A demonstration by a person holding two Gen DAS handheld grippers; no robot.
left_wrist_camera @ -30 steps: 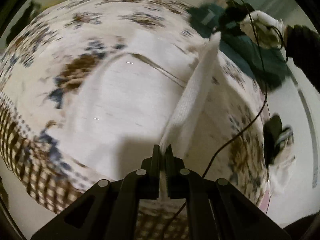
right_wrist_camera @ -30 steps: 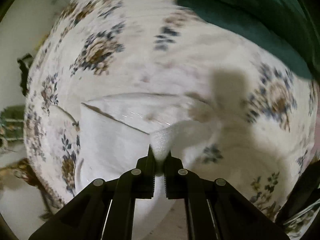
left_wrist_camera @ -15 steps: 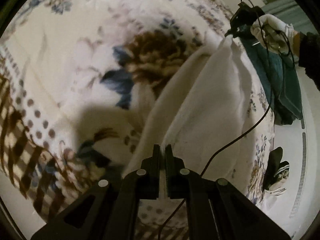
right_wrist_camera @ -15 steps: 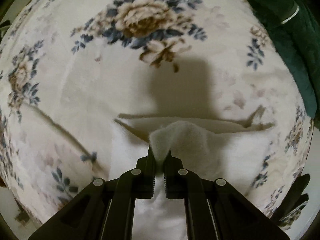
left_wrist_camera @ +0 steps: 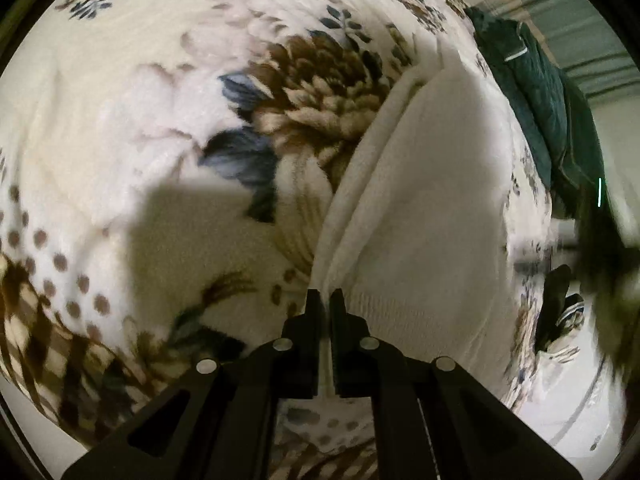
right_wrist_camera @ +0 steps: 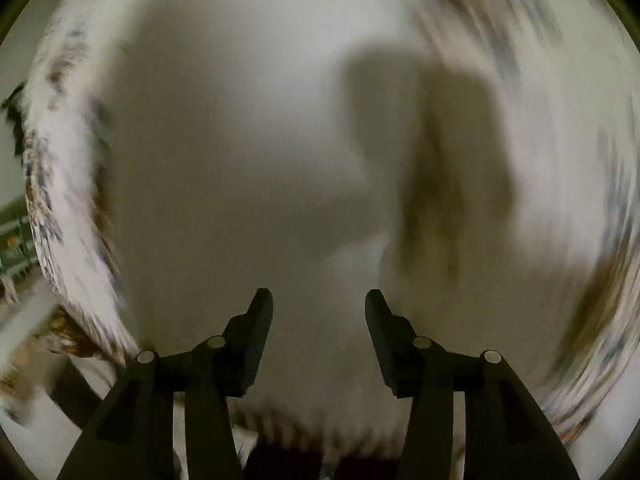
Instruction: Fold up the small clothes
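Observation:
A white knit garment (left_wrist_camera: 432,216) lies folded over on the floral blanket (left_wrist_camera: 160,128), its layered edge running up from my left gripper. My left gripper (left_wrist_camera: 325,300) is shut on the near corner of that white garment, low against the blanket. In the right wrist view my right gripper (right_wrist_camera: 319,300) is open and empty, close above the white garment (right_wrist_camera: 240,168); that view is heavily blurred by motion. The gripper's shadow (right_wrist_camera: 432,152) falls on the cloth.
A dark green garment (left_wrist_camera: 536,92) lies at the far right of the blanket. A blurred dark shape (left_wrist_camera: 608,248) crosses the right edge. A black and striped item (left_wrist_camera: 560,312) sits on the floor beyond the blanket's right edge. The checked blanket border (left_wrist_camera: 48,344) is at lower left.
My right gripper has opened and let go of the white garment and is moving fast. The garment's raised half now lies laid down. My left gripper has lowered, still shut on the corner.

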